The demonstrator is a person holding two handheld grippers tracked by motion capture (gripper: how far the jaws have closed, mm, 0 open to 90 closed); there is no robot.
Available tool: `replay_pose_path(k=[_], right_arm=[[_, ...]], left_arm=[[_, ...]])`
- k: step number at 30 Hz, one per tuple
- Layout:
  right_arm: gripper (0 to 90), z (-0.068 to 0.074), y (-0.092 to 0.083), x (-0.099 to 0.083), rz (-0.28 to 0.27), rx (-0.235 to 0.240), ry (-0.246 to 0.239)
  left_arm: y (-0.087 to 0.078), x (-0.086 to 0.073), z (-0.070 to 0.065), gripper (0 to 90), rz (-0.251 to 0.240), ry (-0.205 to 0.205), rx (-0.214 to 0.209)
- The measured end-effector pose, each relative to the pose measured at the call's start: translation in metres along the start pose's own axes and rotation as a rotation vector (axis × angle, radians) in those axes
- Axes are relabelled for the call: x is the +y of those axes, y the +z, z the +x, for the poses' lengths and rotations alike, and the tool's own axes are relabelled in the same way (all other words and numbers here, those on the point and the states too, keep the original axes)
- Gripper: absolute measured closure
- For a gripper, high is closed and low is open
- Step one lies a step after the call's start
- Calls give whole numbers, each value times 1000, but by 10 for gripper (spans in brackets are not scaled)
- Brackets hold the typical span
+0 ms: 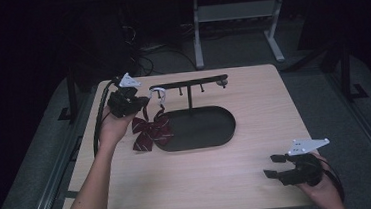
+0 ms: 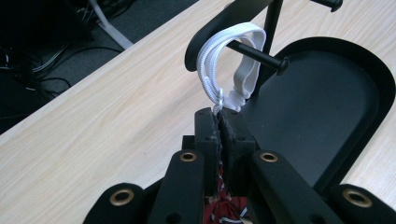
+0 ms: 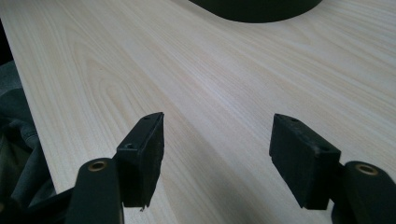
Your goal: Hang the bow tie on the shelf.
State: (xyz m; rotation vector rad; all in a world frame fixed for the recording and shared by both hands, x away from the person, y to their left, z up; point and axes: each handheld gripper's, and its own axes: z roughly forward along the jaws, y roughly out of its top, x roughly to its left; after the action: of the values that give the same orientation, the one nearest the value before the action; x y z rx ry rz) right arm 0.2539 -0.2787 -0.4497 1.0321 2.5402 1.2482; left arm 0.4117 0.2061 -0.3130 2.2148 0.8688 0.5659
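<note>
left gripper [image 2: 219, 122] clamped on the white strap [image 2: 229, 60] looped over the stand's peg [image 2: 259, 55]; right gripper [image 3: 217, 158] gaping near right.

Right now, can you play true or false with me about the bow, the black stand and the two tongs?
1. The left tongs are squeezed shut on the white strap. True.
2. The white strap loops over a peg of the black stand. True.
3. The right tongs are holding the bow. False: they are open with nothing between them, above the wooden table, far from the bow.
4. The dark red striped bow lies flat in the middle of the black tray. False: it hangs below the left tongs at the tray's left end.
5. The stand's crossbar has other pegs with nothing hanging on them. True.
</note>
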Motion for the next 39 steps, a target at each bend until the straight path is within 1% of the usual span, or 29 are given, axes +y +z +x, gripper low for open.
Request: replay_pose_path(k=[8, 13, 19, 22, 29, 37, 39], right_arm=[[349, 0, -1, -1, -1, -2, 5], [349, 0, -1, -1, -4, 1, 6], [350, 0, -2, 0, -3, -4, 2], [349, 0, -1, 0, 0, -3, 2], [349, 0, -1, 0, 2, -1, 7], [348, -1, -1, -1, 7, -3, 13], [347, -1, -1, -1, 6, -2, 15]], left_arm=[[2, -2, 1, 861, 4, -6, -1], [2, -3, 1, 824, 9, -11, -5], [0, -3, 0, 811, 11, -3, -7], [-2, -3, -1, 797, 13, 1, 0], [-3, -4, -1, 790, 21, 4, -11], [-5, -5, -1, 784, 18, 3, -11], [-5, -7, -1, 783, 19, -4, -15]])
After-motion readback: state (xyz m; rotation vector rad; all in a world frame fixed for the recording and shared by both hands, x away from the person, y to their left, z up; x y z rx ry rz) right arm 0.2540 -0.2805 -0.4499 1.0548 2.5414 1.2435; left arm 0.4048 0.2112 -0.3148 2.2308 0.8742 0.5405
